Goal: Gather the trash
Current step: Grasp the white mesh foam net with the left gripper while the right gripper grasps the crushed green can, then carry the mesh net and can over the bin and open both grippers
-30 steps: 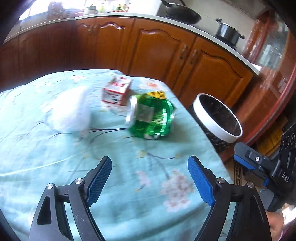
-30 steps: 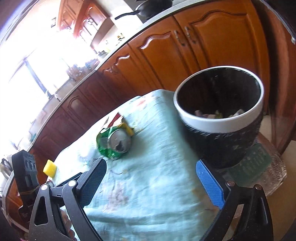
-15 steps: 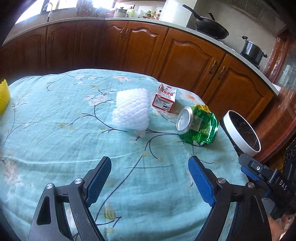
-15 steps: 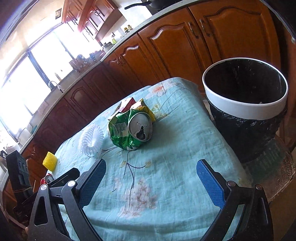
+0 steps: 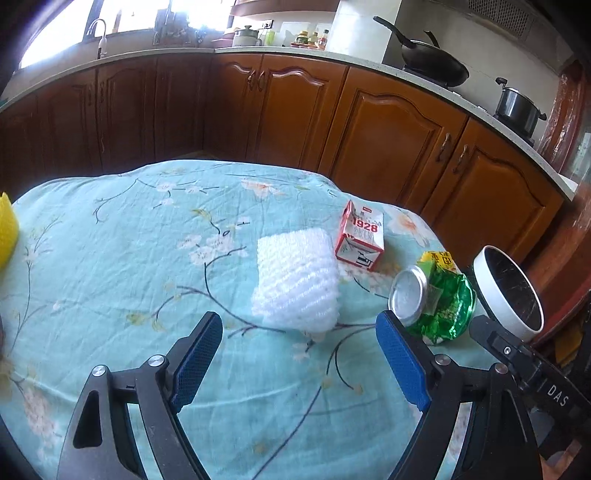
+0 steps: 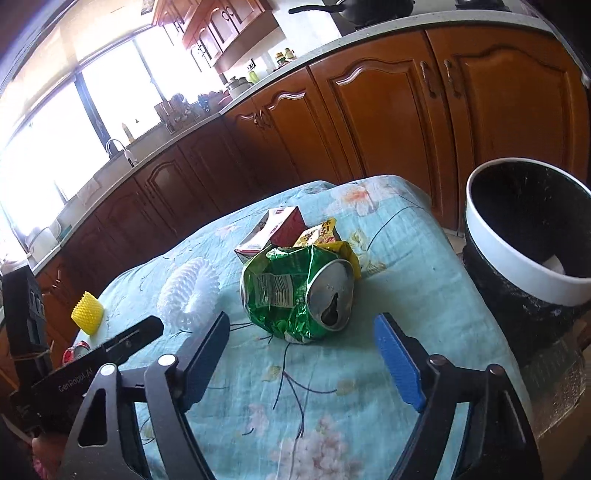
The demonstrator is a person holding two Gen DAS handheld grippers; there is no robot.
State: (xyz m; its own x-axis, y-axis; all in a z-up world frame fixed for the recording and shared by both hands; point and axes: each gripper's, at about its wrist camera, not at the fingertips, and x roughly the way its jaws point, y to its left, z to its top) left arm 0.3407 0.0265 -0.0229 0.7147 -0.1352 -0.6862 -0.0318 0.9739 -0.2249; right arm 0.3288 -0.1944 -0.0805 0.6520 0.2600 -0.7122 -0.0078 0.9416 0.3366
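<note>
left gripper (image 5: 298,360) jaws apart, empty, lined up on white foam net (image 5: 295,282) at frame centre | right gripper (image 6: 302,356) jaws apart, facing crushed green can (image 6: 295,293) | bin (image 6: 532,254) at right edge, within reach for drops

A home kitchen: brown wooden cabinets (image 5: 391,133) run under a pale counter (image 5: 147,57) that carries a sink tap (image 5: 96,31), jars and bottles. A black wok (image 5: 436,62) and a steel pot (image 5: 519,107) sit on the stove, wall cupboards (image 6: 218,29) hang by a bright window (image 6: 74,122), and a floral tablecloth (image 5: 129,251) covers the table.
</note>
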